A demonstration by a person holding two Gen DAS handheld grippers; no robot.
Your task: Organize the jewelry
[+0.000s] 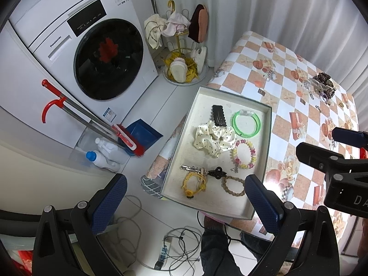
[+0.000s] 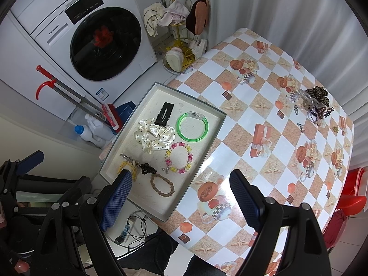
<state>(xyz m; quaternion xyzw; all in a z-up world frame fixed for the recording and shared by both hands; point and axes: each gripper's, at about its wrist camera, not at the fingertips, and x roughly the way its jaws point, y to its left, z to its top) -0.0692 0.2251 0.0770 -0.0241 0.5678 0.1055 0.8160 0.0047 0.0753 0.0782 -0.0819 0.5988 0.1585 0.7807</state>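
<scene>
While both tools hang over the near edge of the tabletop (image 2: 241, 124), what matters for us is where the leftover stuff sits. The tray (image 2: 128, 151) at the near-left corner, partly overhanging the left edge, already has a black hair clip (image 2: 163, 114), a polka-dot scrunchie (image 2: 154, 138), a green bangle (image 2: 192, 126), a pink and yellow bead bracelet (image 2: 179, 158), a braided tan ring (image 2: 162, 184) and a yellow tangle with keys and a small black clip (image 1: 197, 176).

What's left is the pile of loose pieces (image 2: 315, 105) way over at the far-right corner: a leopard-print claw clip, a clear clip and some smaller bits strewn toward the right edge. Honestly, from here they're too small for us to say what each one is.

Our right tool (image 2: 179, 197) has its jaws wide with nothing between them, hovering over the near part of the tabletop just right of the tray. Our left tool (image 1: 186, 197) is also spread wide and empty, straddling the tray's near end.

So the pile lies ahead and to the right of both tools, well apart from the tray, and the right one is clearly the nearer. We reckon that's the one to reach out diagonally across the tabletop, while the left stays by the tray. The scatter seems to run roughly along that right edge, so picking the nearest strays first looks easiest.
</scene>
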